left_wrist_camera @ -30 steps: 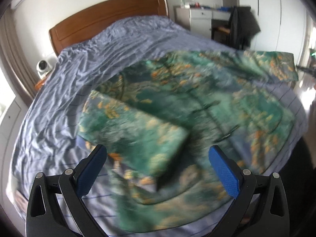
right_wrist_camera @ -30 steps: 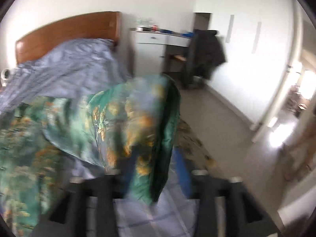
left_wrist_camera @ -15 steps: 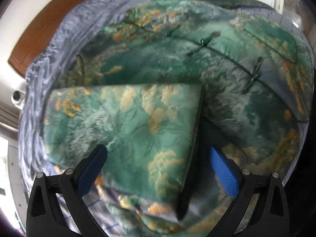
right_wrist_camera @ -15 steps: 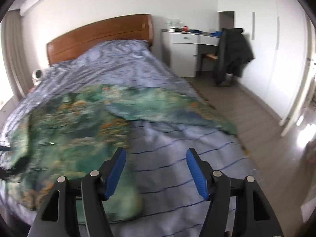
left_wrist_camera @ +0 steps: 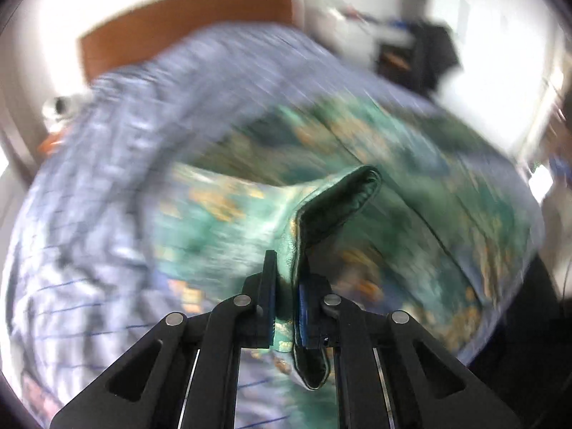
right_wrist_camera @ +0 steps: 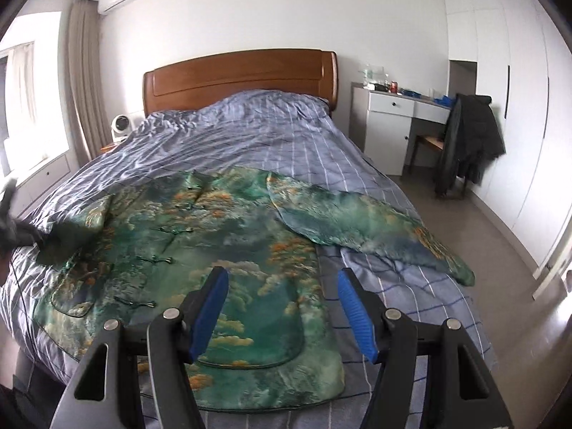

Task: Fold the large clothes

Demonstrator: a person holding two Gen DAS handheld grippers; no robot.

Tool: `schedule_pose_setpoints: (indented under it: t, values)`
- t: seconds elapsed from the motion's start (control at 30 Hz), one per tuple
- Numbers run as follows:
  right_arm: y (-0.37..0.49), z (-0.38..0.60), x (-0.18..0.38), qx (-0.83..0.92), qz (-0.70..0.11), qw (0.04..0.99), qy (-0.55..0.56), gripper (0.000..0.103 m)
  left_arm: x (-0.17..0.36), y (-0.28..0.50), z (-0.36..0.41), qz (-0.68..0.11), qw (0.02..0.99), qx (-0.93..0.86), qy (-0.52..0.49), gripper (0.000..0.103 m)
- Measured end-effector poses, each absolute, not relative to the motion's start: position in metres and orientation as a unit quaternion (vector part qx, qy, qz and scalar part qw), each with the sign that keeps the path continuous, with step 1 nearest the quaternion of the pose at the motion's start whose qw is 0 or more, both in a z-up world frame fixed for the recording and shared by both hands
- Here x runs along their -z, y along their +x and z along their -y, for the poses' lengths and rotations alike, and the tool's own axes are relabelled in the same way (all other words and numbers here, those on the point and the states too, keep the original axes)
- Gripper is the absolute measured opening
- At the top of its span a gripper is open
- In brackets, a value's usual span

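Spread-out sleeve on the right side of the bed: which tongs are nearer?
Right. The right tongs hang open over the jacket's hem, beside that sleeve. The left tongs are closing on the opposite sleeve's cuff.

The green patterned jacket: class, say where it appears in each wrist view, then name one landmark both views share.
Left wrist: green patterned jacket fills centre and right; left gripper clamps its dark-lined edge.
Right wrist: it lies flat on the bed, lower centre and left.
Shared landmark: wooden headboard.

One garment (right_wrist_camera: 228, 246); one bed (right_wrist_camera: 271, 143); two grippers, left (left_wrist_camera: 286, 300), right (right_wrist_camera: 282, 314).
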State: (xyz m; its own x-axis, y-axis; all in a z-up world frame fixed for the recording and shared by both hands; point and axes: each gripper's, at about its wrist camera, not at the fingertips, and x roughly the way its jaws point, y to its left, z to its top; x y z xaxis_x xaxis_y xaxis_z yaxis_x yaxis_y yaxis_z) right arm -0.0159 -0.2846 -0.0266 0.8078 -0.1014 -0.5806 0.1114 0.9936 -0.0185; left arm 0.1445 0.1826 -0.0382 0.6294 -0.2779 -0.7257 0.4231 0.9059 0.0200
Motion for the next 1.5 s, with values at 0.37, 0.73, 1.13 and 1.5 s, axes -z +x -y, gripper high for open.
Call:
schedule_pose_setpoints:
  t: [0.37, 0.73, 1.13, 1.5]
  values:
    - [-0.014, 0.260, 0.021, 0.024, -0.288, 0.957, 0.005, 0.065, 0.009, 0.107, -0.401, -0.337, 0.931, -0.134, -0.045, 0.075]
    - [-0.011, 0.263, 0.024, 0.055, -0.292, 0.954, -0.029, 0.069, 0.054, 0.052, -0.308, -0.291, 0.942, -0.090, -0.139, 0.100]
    - [-0.011, 0.258, 0.035, 0.065, -0.303, 0.948, -0.075, 0.079, 0.089, 0.070, -0.162, -0.369, 0.928, 0.031, -0.042, 0.100]
    - [0.004, 0.350, 0.107, 0.004, -0.455, 0.891, 0.003, 0.079, 0.153, 0.083, -0.199, -0.475, 0.872, 0.085, -0.078, 0.100]
